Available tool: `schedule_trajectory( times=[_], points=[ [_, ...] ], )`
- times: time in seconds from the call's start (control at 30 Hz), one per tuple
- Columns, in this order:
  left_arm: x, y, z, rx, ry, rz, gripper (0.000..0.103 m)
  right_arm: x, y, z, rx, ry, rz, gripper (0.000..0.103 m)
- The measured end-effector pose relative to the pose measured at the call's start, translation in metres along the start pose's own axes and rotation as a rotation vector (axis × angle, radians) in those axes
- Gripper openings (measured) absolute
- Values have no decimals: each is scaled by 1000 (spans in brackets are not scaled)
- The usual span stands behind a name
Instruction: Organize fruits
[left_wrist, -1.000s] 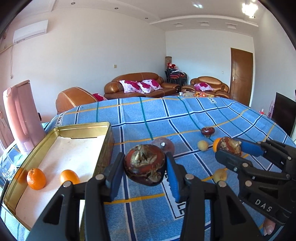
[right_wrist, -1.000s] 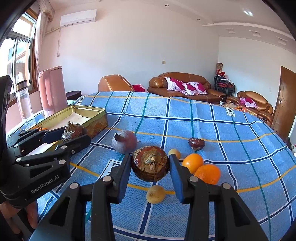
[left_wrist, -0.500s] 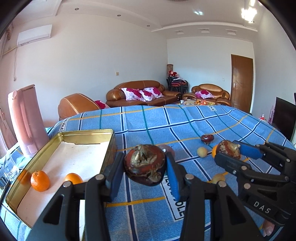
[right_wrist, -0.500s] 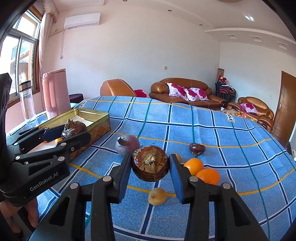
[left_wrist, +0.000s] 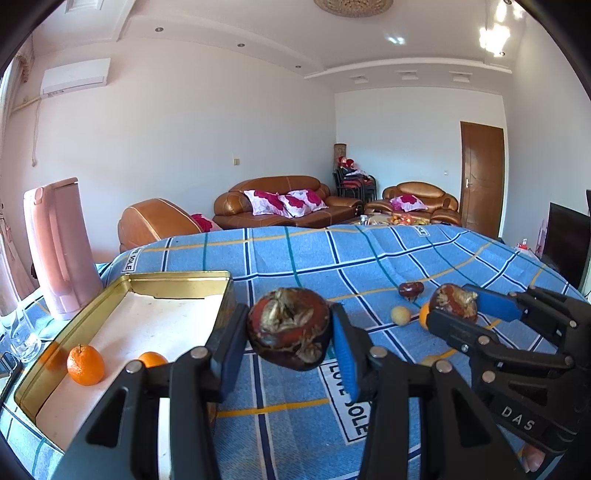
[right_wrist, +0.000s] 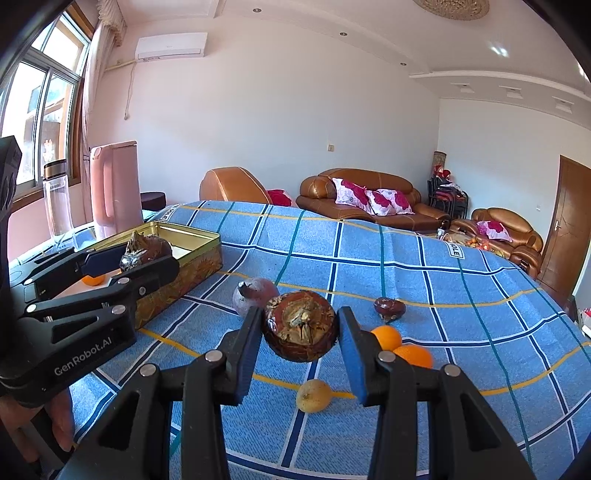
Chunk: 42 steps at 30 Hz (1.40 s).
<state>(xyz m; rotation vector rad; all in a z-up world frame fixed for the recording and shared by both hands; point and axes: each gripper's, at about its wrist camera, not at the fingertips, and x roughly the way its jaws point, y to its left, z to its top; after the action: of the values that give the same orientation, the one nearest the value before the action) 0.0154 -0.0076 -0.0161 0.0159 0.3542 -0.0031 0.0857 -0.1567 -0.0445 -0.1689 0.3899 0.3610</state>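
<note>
Each gripper holds a dark red-brown mangosteen above the blue checked cloth. My left gripper (left_wrist: 289, 334) is shut on one mangosteen (left_wrist: 290, 328), just right of the gold tin (left_wrist: 177, 282). Two oranges (left_wrist: 85, 364) lie in the tin's near end. My right gripper (right_wrist: 300, 332) is shut on the other mangosteen (right_wrist: 301, 330), over the loose fruit on the cloth. The right gripper (left_wrist: 458, 308) also shows at the right of the left wrist view, and the left gripper (right_wrist: 142, 254) at the left of the right wrist view.
On the cloth lie a purplish pomegranate (right_wrist: 255, 295), a small dark fruit (right_wrist: 388, 307), two oranges (right_wrist: 387, 336) and a small yellow fruit (right_wrist: 314, 396). A pink kettle (left_wrist: 61, 247) and a clear bottle (right_wrist: 57, 199) stand left of the tin. Brown sofas fill the room behind.
Both views have tilted up a little, so the table and fruit sit lower in frame. Each gripper keeps its hold on its mangosteen.
</note>
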Motion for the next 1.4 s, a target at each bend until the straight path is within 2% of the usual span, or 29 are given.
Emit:
schedule_trajectory(
  times=[0.33, 0.77, 1.4],
  points=[
    [-3, 3, -1, -12, -10, 6, 45, 4, 8, 0, -30, 24, 0, 43],
    [-6, 23, -2, -39, 8, 38, 45, 9, 24, 3, -41, 54, 43, 43],
    [-4, 59, -8, -55, 65, 105, 45, 17, 65, 25, -89, 70, 117, 43]
  ],
)
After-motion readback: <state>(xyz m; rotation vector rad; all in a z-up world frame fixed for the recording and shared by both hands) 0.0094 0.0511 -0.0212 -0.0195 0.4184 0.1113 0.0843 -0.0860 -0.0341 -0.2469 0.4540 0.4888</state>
